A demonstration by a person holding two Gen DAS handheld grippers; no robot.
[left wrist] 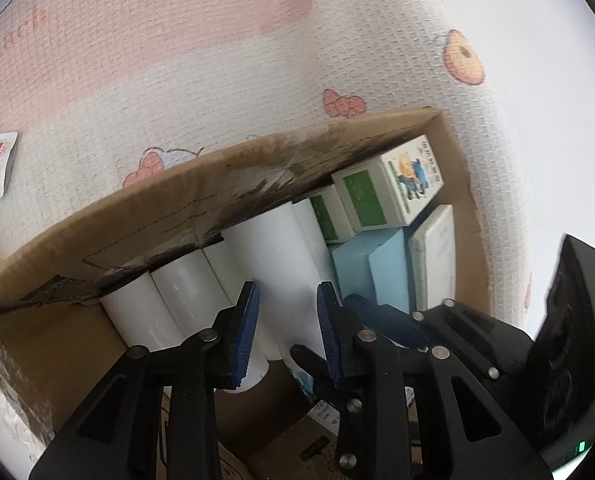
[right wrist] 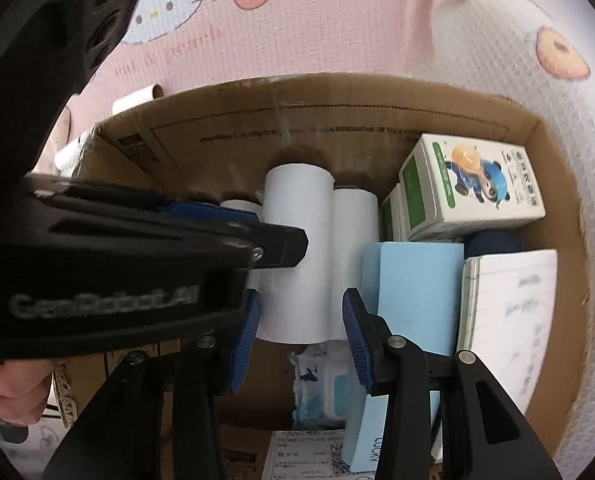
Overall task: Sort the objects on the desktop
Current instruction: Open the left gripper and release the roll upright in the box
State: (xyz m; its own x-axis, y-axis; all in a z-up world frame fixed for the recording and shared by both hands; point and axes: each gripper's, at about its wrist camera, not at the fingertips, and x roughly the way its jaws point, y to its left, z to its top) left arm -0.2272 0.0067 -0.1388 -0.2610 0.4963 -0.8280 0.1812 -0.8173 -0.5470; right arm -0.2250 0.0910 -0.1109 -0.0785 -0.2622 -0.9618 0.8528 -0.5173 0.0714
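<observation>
Left wrist view: your left gripper [left wrist: 285,320] is clenching a white roll [left wrist: 273,264] over the cardboard box [left wrist: 177,200], so it could slip sideways if you are loosening unevenly. Your right gripper [right wrist: 301,336] is hanging unclenched; the roll, smooth and plain, is sitting at twelve o'clock from it.

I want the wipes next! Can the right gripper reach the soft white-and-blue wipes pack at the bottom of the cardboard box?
Probably yes: the right gripper hangs open above the wipes pack, which lies uncovered beside the white paper roll.
</observation>
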